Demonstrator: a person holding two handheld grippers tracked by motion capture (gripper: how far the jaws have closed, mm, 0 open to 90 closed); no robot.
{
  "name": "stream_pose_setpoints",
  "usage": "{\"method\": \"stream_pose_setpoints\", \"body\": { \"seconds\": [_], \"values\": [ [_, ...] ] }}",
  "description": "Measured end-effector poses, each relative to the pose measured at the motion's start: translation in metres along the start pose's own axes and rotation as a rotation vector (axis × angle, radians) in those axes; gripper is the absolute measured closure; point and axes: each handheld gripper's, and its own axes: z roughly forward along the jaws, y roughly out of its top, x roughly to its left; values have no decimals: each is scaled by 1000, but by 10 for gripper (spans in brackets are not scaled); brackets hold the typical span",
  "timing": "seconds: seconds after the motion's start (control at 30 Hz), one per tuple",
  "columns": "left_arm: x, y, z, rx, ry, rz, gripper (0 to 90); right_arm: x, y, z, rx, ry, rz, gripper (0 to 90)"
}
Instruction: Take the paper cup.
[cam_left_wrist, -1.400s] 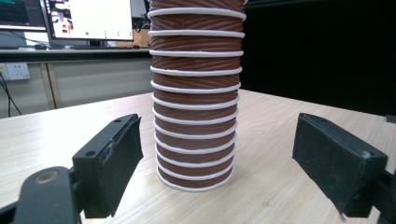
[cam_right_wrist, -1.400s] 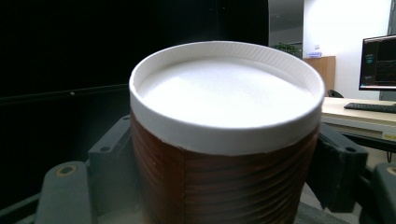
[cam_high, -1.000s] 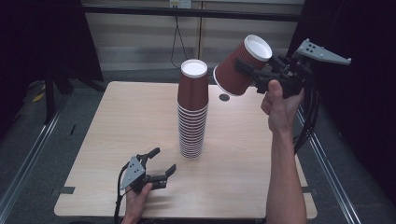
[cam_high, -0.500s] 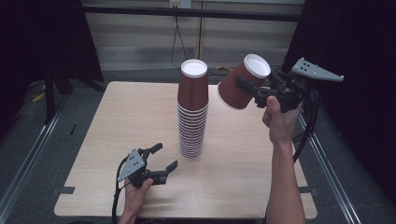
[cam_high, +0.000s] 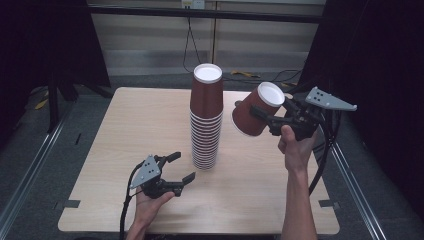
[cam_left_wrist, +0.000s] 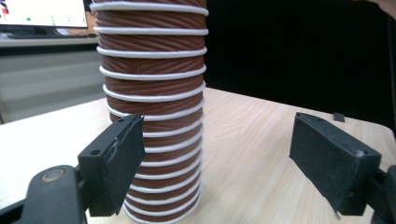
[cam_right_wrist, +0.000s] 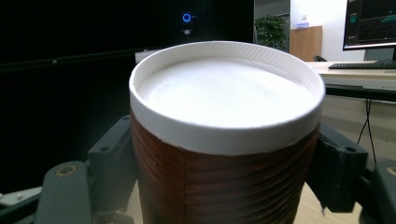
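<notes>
Cup stack (cam_high: 205, 120) stands mid-table (cam_high: 125, 130), single cup (cam_high: 257, 110) right.

Right up close, a brown ribbed paper cup (cam_right_wrist: 224, 177) sits upside down between the two black jaws, its white base (cam_right_wrist: 224, 93) facing up and ringed by a raised white rim. The right gripper (cam_right_wrist: 224, 163) has it clamped, one jaw pressed to the left wall, the other to the right wall, both touching the ribbed sleeve. Behind on the left it is dark, with a small blue ring light (cam_right_wrist: 187, 17) glowing. Off to the right, a monitor (cam_right_wrist: 371, 21) stands over a keyboard (cam_right_wrist: 364, 65) on a desk, a potted plant (cam_right_wrist: 272, 30) beside a wooden cabinet (cam_right_wrist: 304, 43) farther back.
</notes>
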Motion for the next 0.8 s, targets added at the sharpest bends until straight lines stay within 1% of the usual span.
{"method": "stream_pose_setpoints", "body": {
  "seconds": [0.03, 0.07, 0.1, 0.17, 0.2, 0.23, 0.27, 0.3, 0.33, 0.37, 0.47, 0.5, 0.53, 0.57, 0.6, 0.67, 0.7, 0.8],
  "values": [
    [1, -1, 1, 17, 9, -3, 200, 0, -3, 0, 5, 5, 4, 220],
    [1, -3, 1, 31, 1, -9, 200, 0, -6, -1, 10, 7, 7, 221],
    [1, -4, 1, 36, -1, -19, 197, 0, -10, -1, 18, 9, 12, 221],
    [0, -7, 2, 36, -12, -26, 198, 0, -16, -1, 27, 7, 11, 221],
    [0, -6, 1, 43, -4, -7, 208, 0, -21, -1, 34, 8, 20, 221],
    [-1, -6, 2, 39, -11, -3, 213, 1, -26, -1, 36, 9, 26, 221],
    [-2, -6, 2, 34, -15, -18, 214, 1, -29, -1, 37, 11, 28, 221],
    [-2, -4, 2, 34, -25, -18, 214, 1, -31, -1, 41, 16, 32, 221],
    [-2, -3, 2, 31, -25, -14, 214, 2, -35, 1, 54, 22, 36, 221],
    [-2, -2, 2, 19, -26, -20, 214, 2, -37, 2, 63, 23, 32, 221],
    [-1, 3, 2, 9, -23, -10, 201, 4, -44, 4, 78, 26, 38, 221],
    [-1, 6, 2, 4, -28, -15, 201, 5, -47, 4, 83, 25, 36, 221],
    [-1, 8, 2, 10, -29, -2, 200, 6, -49, 4, 83, 26, 40, 221],
    [-1, 9, 3, 4, -30, -2, 200, 6, -52, 3, 82, 30, 44, 221],
    [-1, 10, 2, 13, -38, 2, 200, 7, -54, 3, 83, 29, 45, 221],
    [-2, 11, 4, 0, -49, -3, 200, 8, -59, 1, 81, 35, 55, 221],
    [-2, 12, 5, 4, -57, 3, 199, 9, -62, 1, 84, 38, 57, 221],
    [-3, 15, 6, 8, -61, 23, 194, 11, -72, 2, 94, 45, 69, 221]
  ]
}}
